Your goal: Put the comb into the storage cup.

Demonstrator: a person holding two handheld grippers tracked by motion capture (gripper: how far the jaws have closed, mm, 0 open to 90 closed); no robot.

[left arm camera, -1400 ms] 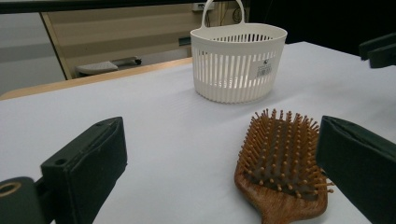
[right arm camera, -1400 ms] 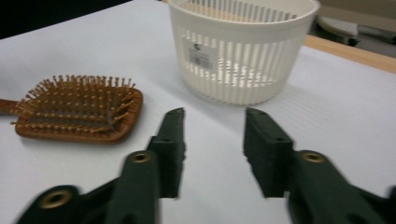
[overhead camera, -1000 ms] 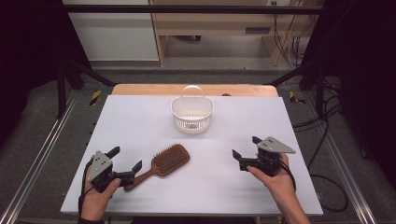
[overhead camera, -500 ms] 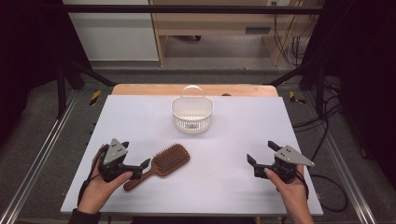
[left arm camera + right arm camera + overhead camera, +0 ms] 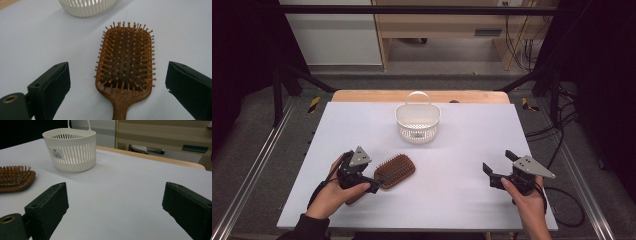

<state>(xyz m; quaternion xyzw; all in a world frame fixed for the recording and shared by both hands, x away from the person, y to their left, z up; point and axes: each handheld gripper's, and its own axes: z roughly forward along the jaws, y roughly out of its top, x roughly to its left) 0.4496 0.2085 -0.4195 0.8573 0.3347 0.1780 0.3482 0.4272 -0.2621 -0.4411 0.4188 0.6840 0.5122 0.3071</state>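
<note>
Hairbrush (image 5: 124, 65) flat on the table (image 5: 462, 150), bristles up, not gripped yet. We have the left gripper (image 5: 373, 185) jaws wide open straddling its handle; right gripper (image 5: 490, 172) open, idle. Grasp and basket (image 5: 417, 121) drop likely remain.

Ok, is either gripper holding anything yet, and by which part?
Nothing is held. The left gripper is open, its jaws apart on either side of the hairbrush near the handle, not touching it. The right gripper is open over bare table.
</note>
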